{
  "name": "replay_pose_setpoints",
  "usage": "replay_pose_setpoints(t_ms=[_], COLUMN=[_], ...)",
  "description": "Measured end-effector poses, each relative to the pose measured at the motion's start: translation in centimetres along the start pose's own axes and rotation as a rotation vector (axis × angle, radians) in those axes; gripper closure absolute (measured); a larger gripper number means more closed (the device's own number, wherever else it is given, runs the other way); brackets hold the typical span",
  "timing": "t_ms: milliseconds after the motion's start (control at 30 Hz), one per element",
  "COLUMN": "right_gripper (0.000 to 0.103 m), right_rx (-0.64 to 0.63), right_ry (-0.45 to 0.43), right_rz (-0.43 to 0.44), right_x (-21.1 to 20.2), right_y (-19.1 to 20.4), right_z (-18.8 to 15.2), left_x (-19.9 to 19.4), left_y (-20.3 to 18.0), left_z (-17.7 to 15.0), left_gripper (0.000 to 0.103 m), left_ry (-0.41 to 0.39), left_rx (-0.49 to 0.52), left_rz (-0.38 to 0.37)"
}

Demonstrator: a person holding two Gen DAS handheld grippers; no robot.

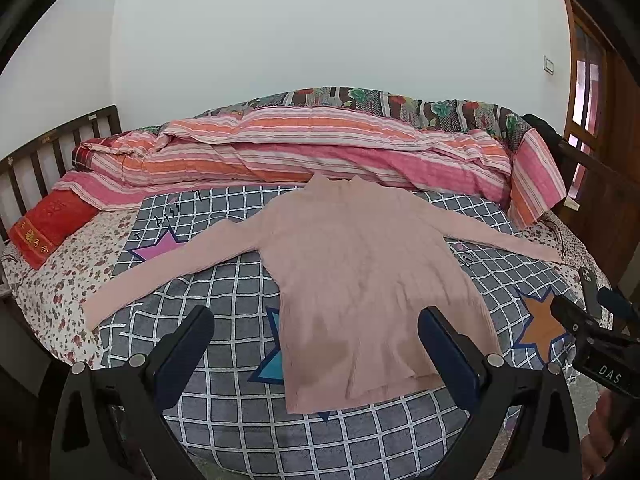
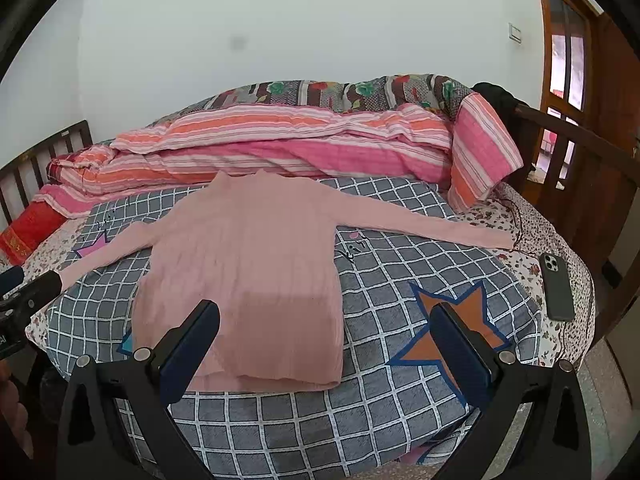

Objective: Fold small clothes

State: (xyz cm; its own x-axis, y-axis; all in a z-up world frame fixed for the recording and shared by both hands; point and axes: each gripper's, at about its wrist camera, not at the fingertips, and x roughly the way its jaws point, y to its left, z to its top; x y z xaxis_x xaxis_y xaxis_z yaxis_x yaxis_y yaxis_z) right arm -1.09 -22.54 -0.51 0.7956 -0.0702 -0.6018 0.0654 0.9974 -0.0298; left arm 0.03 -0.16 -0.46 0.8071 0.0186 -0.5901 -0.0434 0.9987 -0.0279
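Pink sweater (image 1: 360, 280) flat on checked blanket (image 1: 224, 280), sleeves spread, my left gripper (image 1: 316, 340) and right gripper (image 2: 326, 340) both apart, holding nothing

White capitals "DAS" stand on the black body of the right gripper (image 1: 592, 344) where it pokes into the left wrist view — the clearest lettering anywhere. The red rectangular pillow (image 1: 48, 226) by the dark wooden headboard carries gold embroidered characters, too small to read. Black scribbled marks sit on the grey checked blanket (image 1: 224, 280) — not legible either.
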Motion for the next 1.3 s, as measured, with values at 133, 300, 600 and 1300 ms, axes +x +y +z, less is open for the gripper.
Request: replay_pose_setpoints(t_ms=[133, 300, 600, 1300], right_gripper=[0.000, 0.000, 0.000, 0.000], right_rx=[-0.005, -0.001, 0.005, 0.026], right_ry=[0.000, 0.000, -0.007, -0.011], right_rz=[-0.003, 0.002, 0.006, 0.016], right_x=[-0.02, -0.09, -0.38, -0.72], right_y=[0.00, 0.00, -0.17, -0.76], right_z=[-0.03, -0.08, 0.05, 0.34], left_x=[-0.07, -0.15, -0.35, -0.52], left_y=[0.03, 0.00, -0.04, -0.80], left_z=[0.04, 0.08, 0.22, 0.85], left_gripper=[0.000, 0.000, 0.000, 0.000], left_ry=[-0.002, -0.001, 0.000, 0.001], left_rx=[-0.002, 0.001, 0.000, 0.022], left_rz=[0.001, 0.004, 0.006, 0.002])
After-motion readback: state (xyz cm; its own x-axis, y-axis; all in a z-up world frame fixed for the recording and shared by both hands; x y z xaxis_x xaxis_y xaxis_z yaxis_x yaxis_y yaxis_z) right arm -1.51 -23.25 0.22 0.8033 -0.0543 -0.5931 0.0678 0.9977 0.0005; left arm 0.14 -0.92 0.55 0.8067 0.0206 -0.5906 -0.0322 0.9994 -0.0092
